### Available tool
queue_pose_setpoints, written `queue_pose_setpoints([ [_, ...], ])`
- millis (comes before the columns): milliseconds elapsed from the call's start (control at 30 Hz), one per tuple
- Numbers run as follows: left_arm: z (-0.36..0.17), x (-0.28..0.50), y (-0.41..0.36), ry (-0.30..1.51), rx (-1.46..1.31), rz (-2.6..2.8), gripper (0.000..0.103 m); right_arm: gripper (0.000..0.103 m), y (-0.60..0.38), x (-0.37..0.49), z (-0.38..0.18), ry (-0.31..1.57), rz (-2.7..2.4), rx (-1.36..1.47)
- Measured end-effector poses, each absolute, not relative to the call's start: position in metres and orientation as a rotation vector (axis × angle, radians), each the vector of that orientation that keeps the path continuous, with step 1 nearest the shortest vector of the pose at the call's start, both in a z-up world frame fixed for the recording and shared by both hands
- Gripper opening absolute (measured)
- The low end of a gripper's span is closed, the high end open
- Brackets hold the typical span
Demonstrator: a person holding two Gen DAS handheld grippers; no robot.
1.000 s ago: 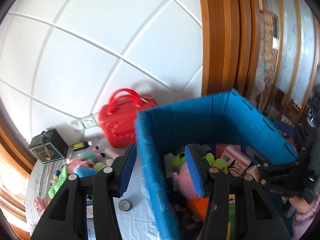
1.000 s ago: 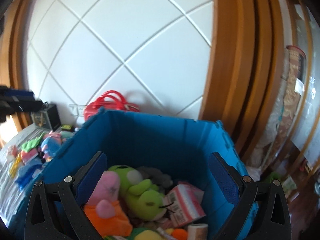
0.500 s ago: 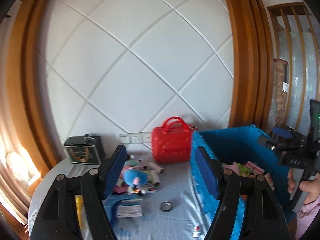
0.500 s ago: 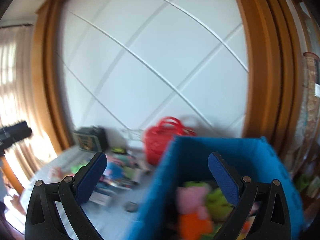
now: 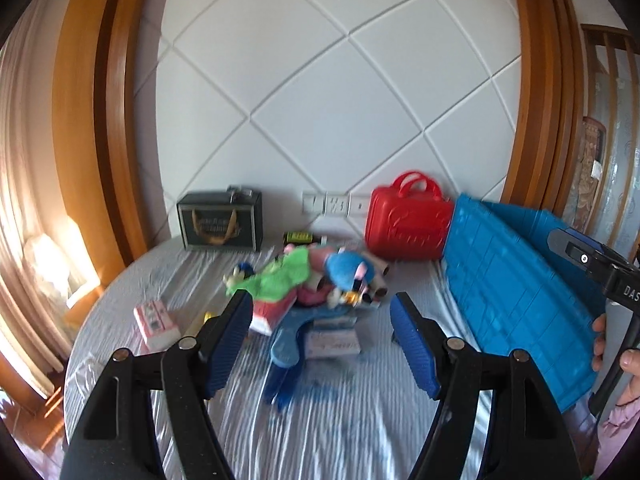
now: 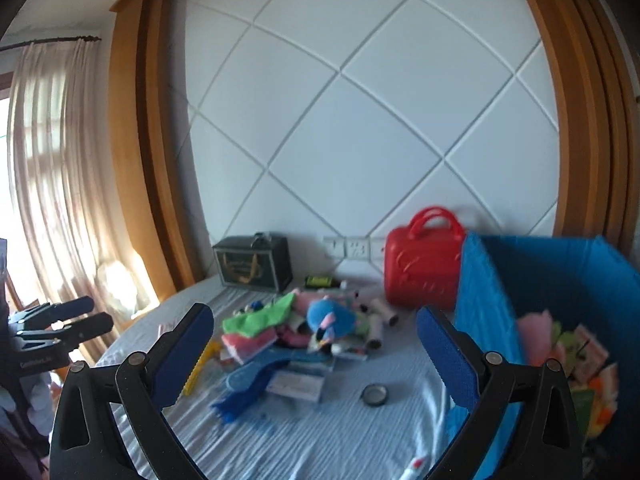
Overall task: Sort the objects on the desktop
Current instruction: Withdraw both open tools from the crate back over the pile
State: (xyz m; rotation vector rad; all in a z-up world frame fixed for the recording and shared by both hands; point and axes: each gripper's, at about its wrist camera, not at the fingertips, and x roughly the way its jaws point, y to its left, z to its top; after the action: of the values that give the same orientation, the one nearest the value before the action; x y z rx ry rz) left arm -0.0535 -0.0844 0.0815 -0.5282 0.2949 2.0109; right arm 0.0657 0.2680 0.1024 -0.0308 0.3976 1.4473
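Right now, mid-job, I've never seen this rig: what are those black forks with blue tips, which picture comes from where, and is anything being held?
There is no robot arm. A person carries a hand-held two-finger clamp in each hand, and a fisheye camera on each clamp looks forward along its fingers. The forks are those fingers with blue ribbed pads.

One picture comes from the left gripper; at its right edge you see a hand holding the other clamp. The other picture comes from the right gripper.

Both stand open with nothing between the pads.

Ahead, on the table with the pale blue wrinkled cloth, lies a heap of toys, including a round blue plush toy and a green cloth piece. A small dark ring lies apart. At the wall stand a red hard-shell handbag and a dark gift box. The big blue plastic crate, right, already holds toys.
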Motion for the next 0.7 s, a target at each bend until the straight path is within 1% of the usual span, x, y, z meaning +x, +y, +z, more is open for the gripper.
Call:
queue_pose_setpoints([
  [133,0.037,-0.071,-0.080,0.315,-0.633,1.961,0.071,0.103,0.293,0.052,0.053,0.566,1.416,-0.106],
  [400,-0.041,-0.074,-0.038,0.332,-0.803,1.947,0.071,0.103,0.333,0.061,-0.045,0.777,1.364,-0.186],
  [500,-0.064,-0.074,-0.018,0.393,-0.848,1.918,0.071,0.103,0.347,0.071,-0.084,0.863,1.336,-0.179],
  [700,-0.105,-0.082,0.015,0.494,-0.930,1.894,0.071,0.103,0.364,0.094,-0.134,0.993,1.260,-0.173],
])
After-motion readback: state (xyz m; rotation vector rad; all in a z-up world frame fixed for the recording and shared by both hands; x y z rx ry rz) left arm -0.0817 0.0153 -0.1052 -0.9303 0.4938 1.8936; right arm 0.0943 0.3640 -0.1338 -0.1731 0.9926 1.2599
